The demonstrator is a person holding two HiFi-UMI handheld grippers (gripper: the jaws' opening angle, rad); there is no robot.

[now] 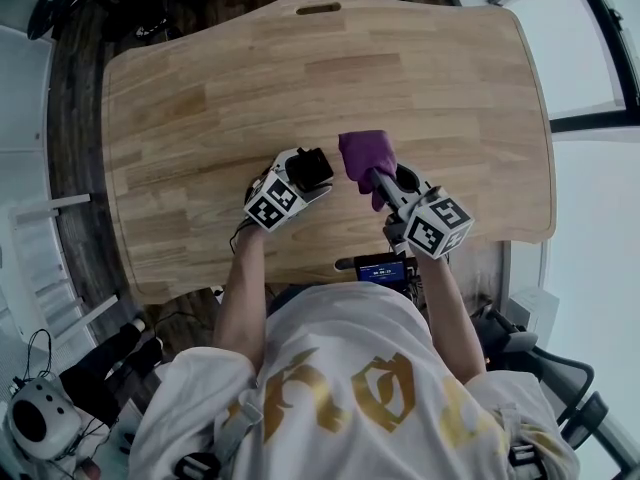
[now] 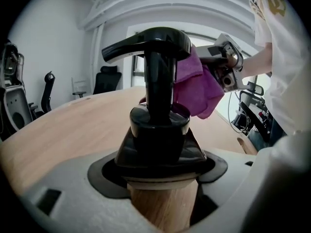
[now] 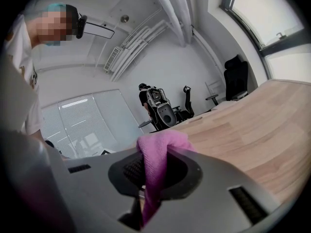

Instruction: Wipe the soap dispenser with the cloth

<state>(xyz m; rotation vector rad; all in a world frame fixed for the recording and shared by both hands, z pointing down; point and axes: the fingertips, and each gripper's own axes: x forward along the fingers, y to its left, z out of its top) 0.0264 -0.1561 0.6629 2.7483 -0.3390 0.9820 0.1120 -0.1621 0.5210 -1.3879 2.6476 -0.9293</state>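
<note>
The soap dispenser (image 1: 314,166) has a black pump head (image 2: 154,45) and a wooden body (image 2: 163,205). My left gripper (image 1: 306,176) is shut on that body just below the black collar and holds it upright above the table. A purple cloth (image 1: 365,157) is bunched in my right gripper (image 1: 382,182), whose jaws are shut on it. In the left gripper view the cloth (image 2: 197,89) lies against the far right side of the pump, with the right gripper (image 2: 224,66) behind it. The right gripper view shows only the cloth (image 3: 154,161) pinched between the jaws; the dispenser is hidden there.
The wooden table (image 1: 430,78) has a slot (image 1: 318,9) at its far edge and rounded corners. A small device with a blue screen (image 1: 385,268) sits at the near edge. Office chairs (image 3: 235,84) and a person (image 3: 145,97) stand far off.
</note>
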